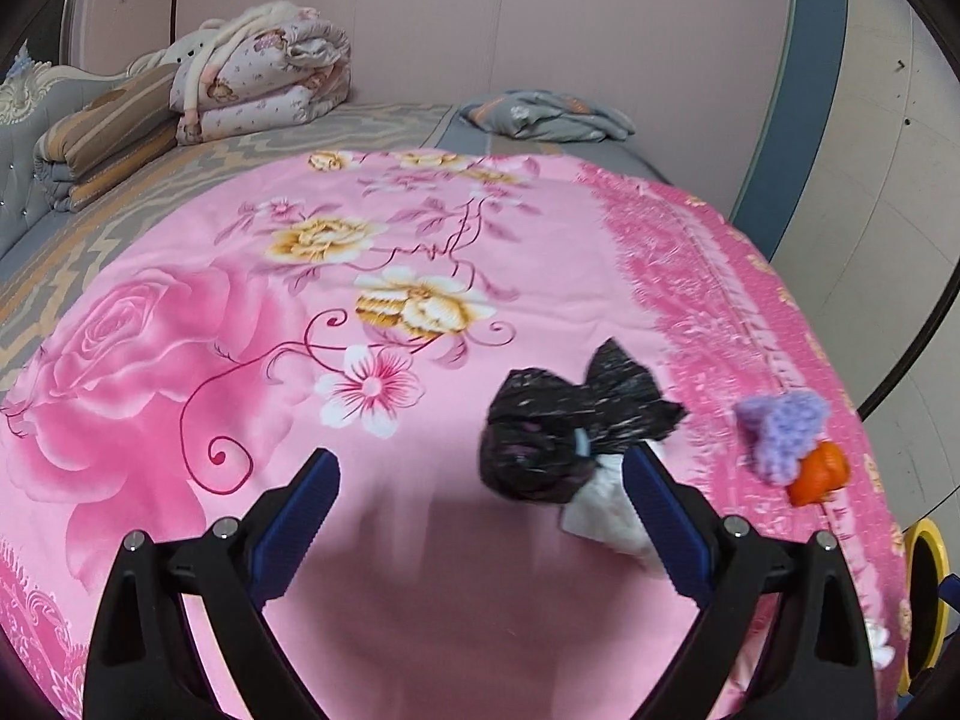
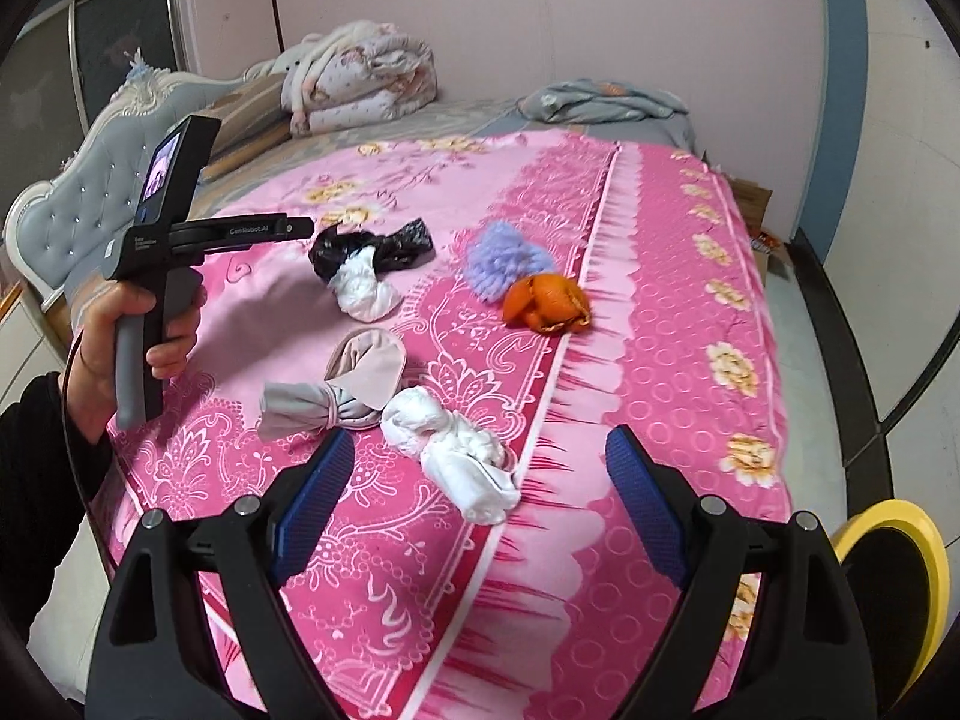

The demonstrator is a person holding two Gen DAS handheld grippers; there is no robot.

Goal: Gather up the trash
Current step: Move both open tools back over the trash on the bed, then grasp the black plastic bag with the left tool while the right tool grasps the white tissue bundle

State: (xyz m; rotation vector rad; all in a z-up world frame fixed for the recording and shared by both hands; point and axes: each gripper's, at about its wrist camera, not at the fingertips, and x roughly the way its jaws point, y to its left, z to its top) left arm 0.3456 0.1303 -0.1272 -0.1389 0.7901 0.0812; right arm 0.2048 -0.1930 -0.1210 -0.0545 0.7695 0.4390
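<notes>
While my left gripper hangs with its jaws spread wide and nothing between the pads, the black-and-white bundle lies on the pink floral bedspread just ahead of its right finger. My right gripper is likewise spread wide and empty above the white knotted bundle. Beyond it lie a grey bundle and, touching each other, a purple tuft and an orange scrap.
</notes>
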